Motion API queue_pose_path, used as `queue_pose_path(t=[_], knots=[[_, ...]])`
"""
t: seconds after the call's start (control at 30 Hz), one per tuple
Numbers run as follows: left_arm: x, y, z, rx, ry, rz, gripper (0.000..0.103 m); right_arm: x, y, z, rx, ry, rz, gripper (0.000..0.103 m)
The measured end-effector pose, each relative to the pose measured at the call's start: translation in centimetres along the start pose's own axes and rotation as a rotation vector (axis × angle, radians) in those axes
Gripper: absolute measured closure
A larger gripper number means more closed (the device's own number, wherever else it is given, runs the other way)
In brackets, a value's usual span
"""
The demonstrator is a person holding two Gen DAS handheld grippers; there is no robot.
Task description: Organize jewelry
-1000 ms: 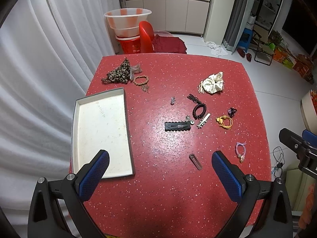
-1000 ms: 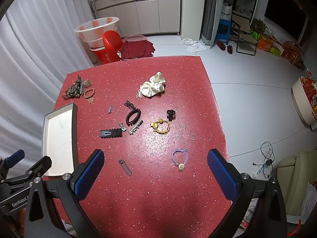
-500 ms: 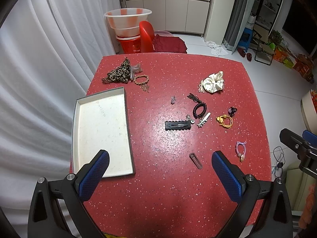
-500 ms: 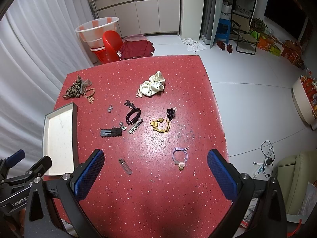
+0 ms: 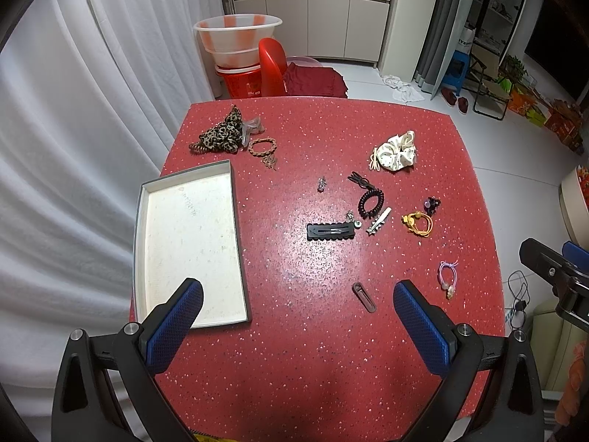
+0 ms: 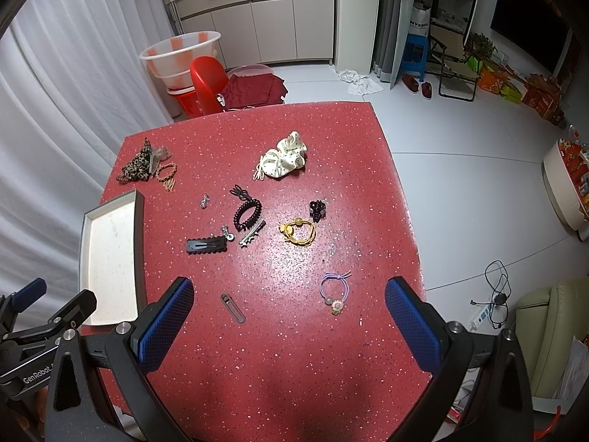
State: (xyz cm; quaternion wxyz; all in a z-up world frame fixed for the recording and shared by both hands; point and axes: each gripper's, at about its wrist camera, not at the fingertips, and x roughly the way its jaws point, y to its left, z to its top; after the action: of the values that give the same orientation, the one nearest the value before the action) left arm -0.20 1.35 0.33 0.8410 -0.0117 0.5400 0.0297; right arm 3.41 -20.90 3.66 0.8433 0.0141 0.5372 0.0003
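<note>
The left gripper point(image 5: 294, 322) and the right gripper point(image 6: 289, 316) both hung high over the red table point(image 5: 331, 350), spread wide and holding nothing. The white tray point(image 5: 191, 243) sat at the middle left. Hair ties and clips, like the black clip point(image 5: 330, 231), lay scattered mid-frame.

The tray's point(image 5: 187, 235) near left corner sat behind the left gripper's finger point(image 5: 173, 326) at lower left. The tabletop's point(image 6: 294, 368) near edge ran off the frame bottom. Small charms point(image 5: 322, 184) at centre were too tiny to identify, as was the tray's faint print.
</note>
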Motion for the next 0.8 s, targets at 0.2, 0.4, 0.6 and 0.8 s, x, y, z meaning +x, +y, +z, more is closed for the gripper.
queue_pose_path(t=[0.2,0.4,0.6,0.8], knots=[[0.00,-0.01,0.00,-0.001,0.000,0.000,0.000,0.01,0.02,0.00,0.000,-0.001,0.000,0.000],[0.00,0.01,-0.04,0.000,0.001,0.000,0.000,0.01,0.00,0.01,0.000,0.001,0.000,0.000],[0.19,0.18,-0.62,0.001,0.006,0.000,0.000,0.10,0.06,-0.17,0.001,0.003,0.000,0.000],[0.67,0.23,-0.90,0.002,0.020,-0.007,0.000,0.70,0.10,-0.74,0.006,0.013,-0.005,0.000]])
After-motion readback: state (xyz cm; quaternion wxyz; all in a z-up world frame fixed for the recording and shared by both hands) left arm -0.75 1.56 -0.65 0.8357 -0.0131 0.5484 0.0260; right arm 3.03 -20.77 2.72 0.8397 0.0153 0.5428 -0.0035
